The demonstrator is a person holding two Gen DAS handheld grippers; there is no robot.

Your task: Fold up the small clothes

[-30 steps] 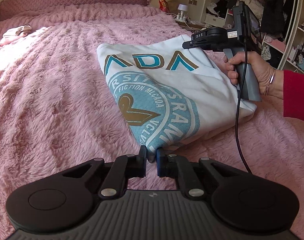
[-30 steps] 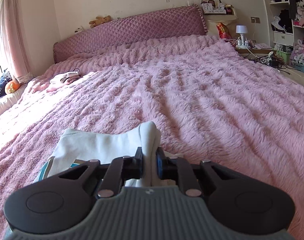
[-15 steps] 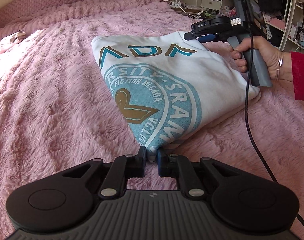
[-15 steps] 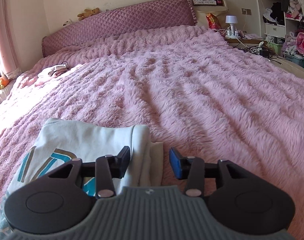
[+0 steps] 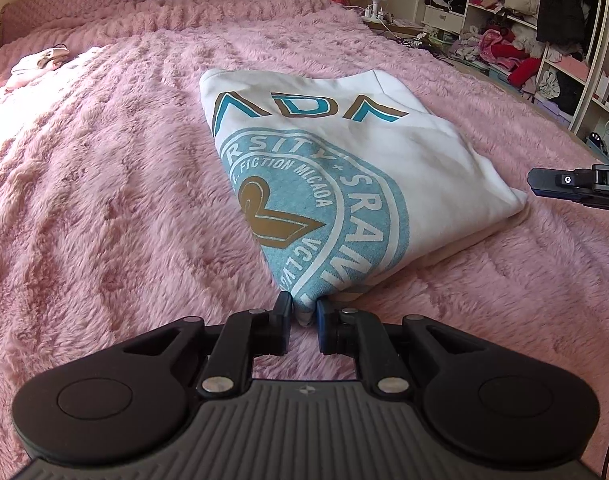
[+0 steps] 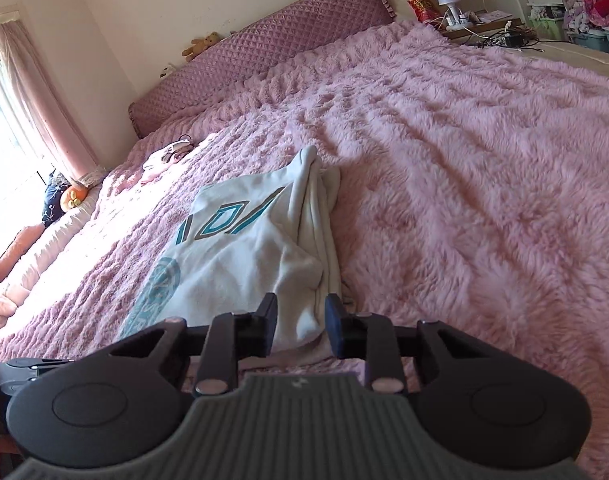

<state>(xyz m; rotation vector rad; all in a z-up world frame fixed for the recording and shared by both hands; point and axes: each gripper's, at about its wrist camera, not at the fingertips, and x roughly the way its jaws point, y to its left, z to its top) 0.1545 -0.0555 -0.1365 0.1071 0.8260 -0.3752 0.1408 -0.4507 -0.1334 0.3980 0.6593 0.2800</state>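
Note:
A folded white sweatshirt (image 5: 444,168) with a teal round print lies on the pink plush blanket (image 5: 104,200). My left gripper (image 5: 304,312) is shut on its near corner, and the cloth is pinched between the pads. In the right wrist view the sweatshirt (image 6: 240,264) reaches up to my right gripper (image 6: 300,316). Its jaws stand apart and are closing, with the garment's thick folded corner in the gap and neither pad pressing it. The left wrist view shows the right gripper (image 5: 544,182) just off the shirt's right corner.
A small pink-white garment (image 5: 40,60) lies far off near the quilted headboard (image 6: 288,40). Open shelves crammed with clothes (image 5: 524,40) stand past the bed's right side. A nightstand with a small lamp (image 6: 448,0) is beside the headboard. Soft toys lie along the window side (image 6: 70,196).
The right gripper let go of the shirt's far corner, opened and swept back to the corner nearer the bed's edge, jaws now narrower. The left gripper keeps its pinch and has not moved.

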